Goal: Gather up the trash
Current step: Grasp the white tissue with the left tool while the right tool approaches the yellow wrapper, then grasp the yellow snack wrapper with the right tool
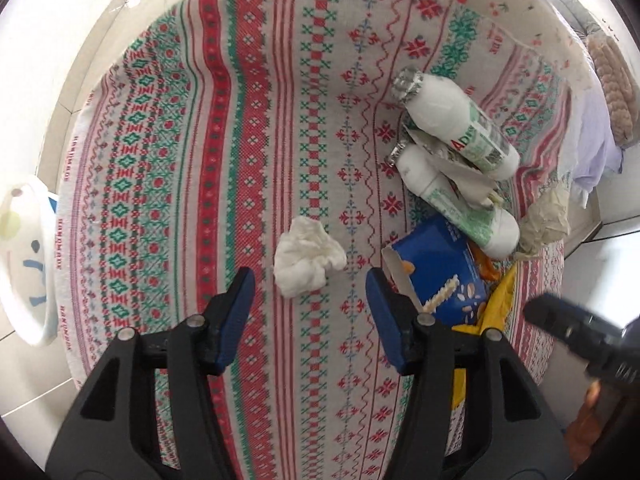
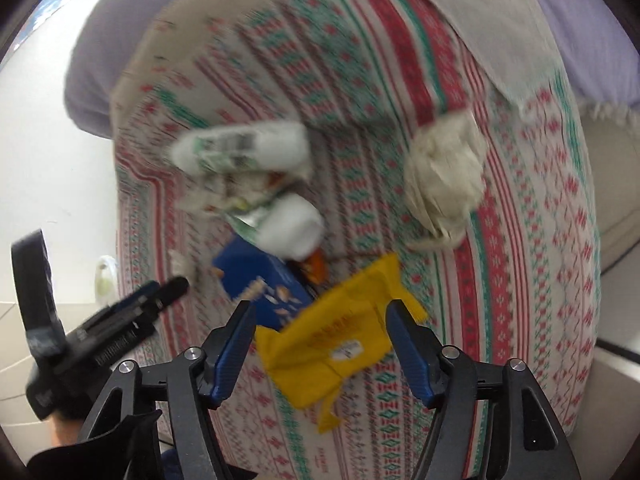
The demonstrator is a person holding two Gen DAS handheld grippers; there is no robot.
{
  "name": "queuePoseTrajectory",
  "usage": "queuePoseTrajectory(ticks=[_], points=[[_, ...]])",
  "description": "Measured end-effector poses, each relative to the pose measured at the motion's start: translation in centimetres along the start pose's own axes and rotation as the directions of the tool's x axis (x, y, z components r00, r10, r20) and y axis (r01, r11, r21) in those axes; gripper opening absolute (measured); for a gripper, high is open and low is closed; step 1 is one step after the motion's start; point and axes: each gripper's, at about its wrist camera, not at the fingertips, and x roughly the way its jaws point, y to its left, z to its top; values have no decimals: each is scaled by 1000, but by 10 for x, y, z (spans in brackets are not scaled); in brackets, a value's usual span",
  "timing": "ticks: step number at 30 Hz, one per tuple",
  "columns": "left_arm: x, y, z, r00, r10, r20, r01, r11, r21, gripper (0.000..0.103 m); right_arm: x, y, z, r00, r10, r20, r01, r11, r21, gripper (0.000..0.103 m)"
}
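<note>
We see the crumpled white tissue wad lying on the red-and-green patterned woven cloth that covers the table, just ahead of the left tongs, whose blue-padded fingers stand wide apart with nothing between them. To the right of the wad sits the torn blue cardboard snack box, and beyond it two white plastic bottles with green labels lie side by side with scraps of crumpled printed paper between them. A ball of creased beige paper lies apart from that heap, further right. In the right wrist view (blurred) the flat yellow paper wrapper lies on the cloth close before the right tongs, which are also spread wide and hold nothing. A white plastic bin rim shows beside the table's left edge.
</note>
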Motion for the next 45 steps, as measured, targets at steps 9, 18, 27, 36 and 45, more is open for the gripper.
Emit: queuePoseTrajectory(ticks=[9,18,27,36,45], points=[[27,-7,8,999,11,-32,-12,1000,-28,59,26,-46,-17,986,152,-64,-132,961,243,73],[36,-24,15,1000,14,-25,-14,1000,3,29,49,-38,-21,993,115,-19,-105,954,281,73],[12,6,13,1000,-10,-14,10,1000,11,26,65,-30,-18,992,125,13,-123,949,291,73],[-6,-11,-1,999,-46,-1,46,997,61,26,60,9,-23,993,110,46,-118,971,208,17],[-27,-10,-9,998,-65,9,64,996,55,26,56,35,-23,998,55,35,-59,991,122,7]])
